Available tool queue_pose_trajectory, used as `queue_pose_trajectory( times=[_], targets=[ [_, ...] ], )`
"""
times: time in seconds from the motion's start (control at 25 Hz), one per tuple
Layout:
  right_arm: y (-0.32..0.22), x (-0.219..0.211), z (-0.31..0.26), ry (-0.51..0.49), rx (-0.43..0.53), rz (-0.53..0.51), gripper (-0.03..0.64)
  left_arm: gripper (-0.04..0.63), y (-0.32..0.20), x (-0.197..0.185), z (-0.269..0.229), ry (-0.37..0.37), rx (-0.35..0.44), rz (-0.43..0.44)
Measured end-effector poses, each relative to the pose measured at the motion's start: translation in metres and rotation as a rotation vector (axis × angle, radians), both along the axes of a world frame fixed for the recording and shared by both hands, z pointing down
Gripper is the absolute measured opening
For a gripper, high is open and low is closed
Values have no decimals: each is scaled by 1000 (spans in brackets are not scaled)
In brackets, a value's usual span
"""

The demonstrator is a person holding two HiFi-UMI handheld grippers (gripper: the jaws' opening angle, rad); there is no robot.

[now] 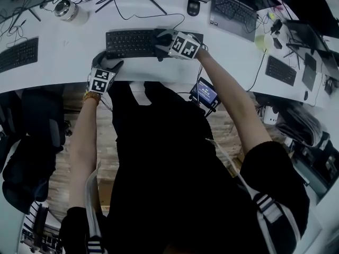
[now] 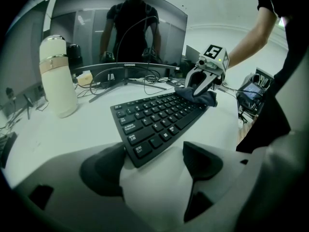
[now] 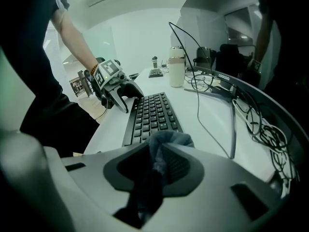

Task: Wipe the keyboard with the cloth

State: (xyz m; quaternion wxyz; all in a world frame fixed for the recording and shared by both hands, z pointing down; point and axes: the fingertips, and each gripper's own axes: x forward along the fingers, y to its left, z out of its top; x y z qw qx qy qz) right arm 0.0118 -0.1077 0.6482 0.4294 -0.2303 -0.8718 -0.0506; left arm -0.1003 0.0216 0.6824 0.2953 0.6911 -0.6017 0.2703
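A black keyboard (image 1: 132, 43) lies on the white desk (image 1: 69, 57). My right gripper (image 1: 161, 44) is over the keyboard's right part, shut on a dark blue-grey cloth (image 3: 159, 149) that bunches between its jaws and rests on the keys. The left gripper view shows that cloth (image 2: 203, 98) pressed on the keyboard's far end under the right gripper (image 2: 200, 88). My left gripper (image 2: 154, 163) stands open at the keyboard's near left corner (image 2: 137, 153), which lies between its jaws and touches one finger (image 2: 104, 170). The right gripper view shows the left gripper (image 3: 120, 93) at the keyboard's far end.
A white bottle (image 2: 57, 76) stands left of the keyboard, in front of a curved monitor (image 2: 120, 28). Cables (image 3: 260, 124) trail along the monitor's foot. A mouse (image 1: 193, 6), a laptop (image 1: 233, 12) and two other keyboards (image 1: 18, 53) (image 1: 280, 70) sit farther off.
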Motion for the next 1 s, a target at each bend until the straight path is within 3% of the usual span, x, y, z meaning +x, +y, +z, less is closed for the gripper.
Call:
queue_pose_trajectory(
  times=[1.0],
  targets=[
    [41, -64, 3, 26, -24, -53, 81, 380, -1, 2, 2, -11, 5, -5]
  ],
)
